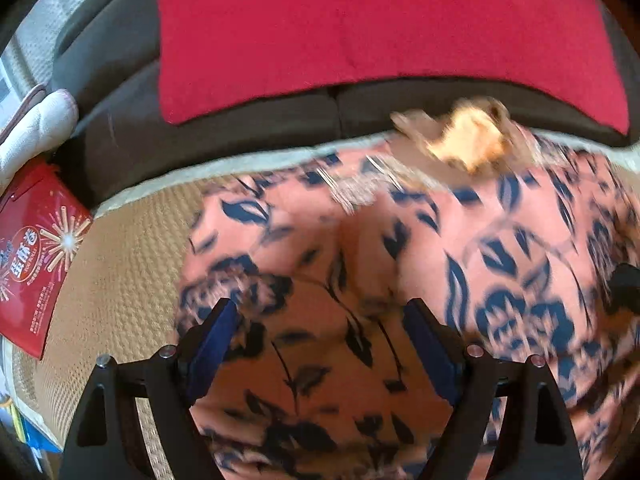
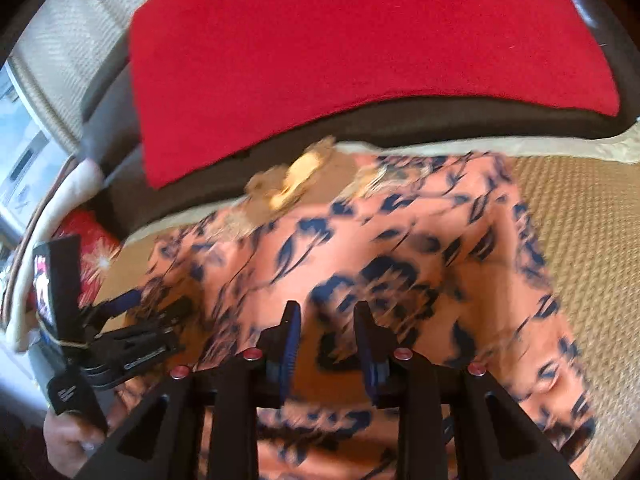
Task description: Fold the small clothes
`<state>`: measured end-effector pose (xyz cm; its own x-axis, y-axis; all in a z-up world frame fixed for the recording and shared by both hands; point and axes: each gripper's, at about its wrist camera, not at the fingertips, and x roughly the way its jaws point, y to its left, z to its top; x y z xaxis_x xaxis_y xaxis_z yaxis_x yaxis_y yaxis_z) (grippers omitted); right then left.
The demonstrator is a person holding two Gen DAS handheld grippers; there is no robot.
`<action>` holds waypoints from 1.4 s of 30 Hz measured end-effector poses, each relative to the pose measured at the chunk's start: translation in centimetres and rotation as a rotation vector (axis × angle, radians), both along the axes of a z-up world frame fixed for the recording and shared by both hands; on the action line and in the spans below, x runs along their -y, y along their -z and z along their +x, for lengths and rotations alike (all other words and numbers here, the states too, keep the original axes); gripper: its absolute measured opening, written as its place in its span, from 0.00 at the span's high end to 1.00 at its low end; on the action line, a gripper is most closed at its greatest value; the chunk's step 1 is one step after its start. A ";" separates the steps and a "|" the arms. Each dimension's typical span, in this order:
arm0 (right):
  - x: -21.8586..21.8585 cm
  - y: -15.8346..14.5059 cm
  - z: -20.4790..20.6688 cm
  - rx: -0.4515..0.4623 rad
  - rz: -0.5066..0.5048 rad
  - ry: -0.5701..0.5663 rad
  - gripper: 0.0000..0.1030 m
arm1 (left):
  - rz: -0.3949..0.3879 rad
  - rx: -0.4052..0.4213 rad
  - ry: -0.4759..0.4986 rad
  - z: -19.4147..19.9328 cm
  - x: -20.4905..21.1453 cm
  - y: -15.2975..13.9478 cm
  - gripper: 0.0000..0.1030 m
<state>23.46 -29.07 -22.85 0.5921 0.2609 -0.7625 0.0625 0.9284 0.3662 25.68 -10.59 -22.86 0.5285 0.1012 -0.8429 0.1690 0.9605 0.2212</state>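
Observation:
A small pink garment with a dark blue flower print lies spread on a woven tan mat, blurred by motion. It has a pale yellow trim piece at its far edge. My left gripper is open, its blue-padded fingers just above the cloth with nothing between them. In the right wrist view the garment fills the middle over the mat. My right gripper is open with a narrower gap, above the cloth. The left gripper shows at the garment's left edge.
A red cushion rests on a dark sofa back beyond the mat. A red snack box and a white cloth lie at the left. The cushion also shows in the right wrist view.

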 end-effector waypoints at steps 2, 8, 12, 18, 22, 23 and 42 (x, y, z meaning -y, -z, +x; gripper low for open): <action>-1.3 0.8 -0.5 -0.048 -0.016 -0.040 0.43 | 0.027 -0.028 0.017 -0.9 0.5 0.9 0.16; -2.2 -0.6 -3.0 0.000 -0.060 -0.053 0.43 | -0.011 -0.011 0.017 -4.4 -1.0 -1.1 0.16; 0.8 -2.3 -5.8 0.035 -0.061 0.005 0.43 | 0.000 0.037 -0.024 -6.7 -4.0 -3.1 0.16; 7.2 -3.1 -11.8 0.046 -0.038 0.115 0.43 | -0.010 0.089 -0.087 -10.8 -10.8 -3.7 0.16; 9.6 -2.4 -17.2 0.032 -0.038 0.171 0.42 | -0.059 0.108 -0.110 -15.7 -15.0 -3.2 0.16; 10.1 -2.1 -18.9 0.022 -0.037 0.187 0.41 | -0.089 0.105 -0.113 -17.4 -16.0 -2.9 0.16; 7.1 6.3 -27.0 -0.319 -0.047 0.263 0.37 | -0.318 -0.118 -0.231 -27.0 -19.9 3.9 0.16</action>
